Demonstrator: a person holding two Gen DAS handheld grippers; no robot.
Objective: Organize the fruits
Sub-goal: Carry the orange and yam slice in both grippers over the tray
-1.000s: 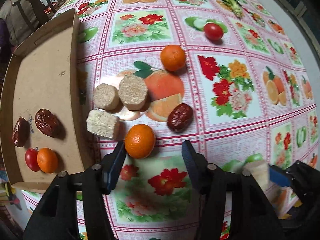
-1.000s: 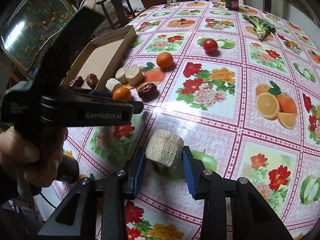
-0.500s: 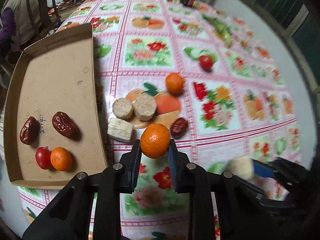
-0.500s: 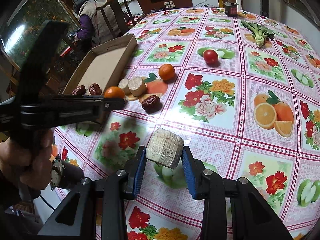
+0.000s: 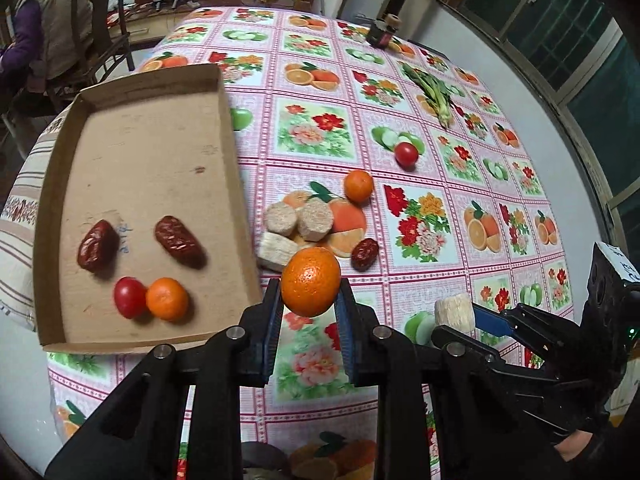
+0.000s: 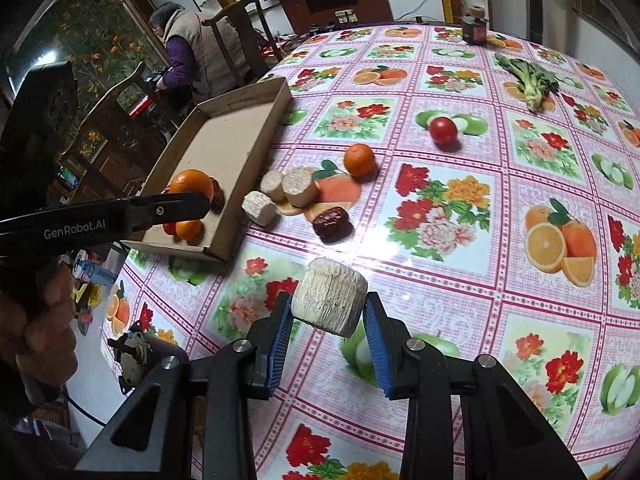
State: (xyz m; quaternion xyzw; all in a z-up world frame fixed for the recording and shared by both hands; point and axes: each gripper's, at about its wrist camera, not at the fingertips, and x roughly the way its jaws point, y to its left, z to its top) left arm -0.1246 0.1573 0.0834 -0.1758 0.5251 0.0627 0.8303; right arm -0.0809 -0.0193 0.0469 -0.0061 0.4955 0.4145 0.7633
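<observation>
Now the left gripper [image 5: 309,308] pinches a round orange mandarin [image 5: 310,281] above the flowered tablecloth [image 5: 420,216] — the shallow brown cardboard tray [image 5: 144,184] lies just to its left, nearest this hand. The right gripper [image 6: 329,322] — farther from the tray's near corner — clamps a pale ridged cylindrical chunk [image 6: 330,302].

Left gripper [image 5: 308,310]: tilted steeply down, lifted clear of the table [image 5: 420,216], blue pads [image 5: 274,320] clamped on both sides of a mandarin [image 5: 310,281]. Gripped at the handle by a bare hand [image 6: 38,320], off the table's near-left edge. Right gripper [image 6: 329,332]: angled down over the table's near part, pads pressed against a pale ridged cylinder [image 6: 330,302], held above the cloth.
</observation>
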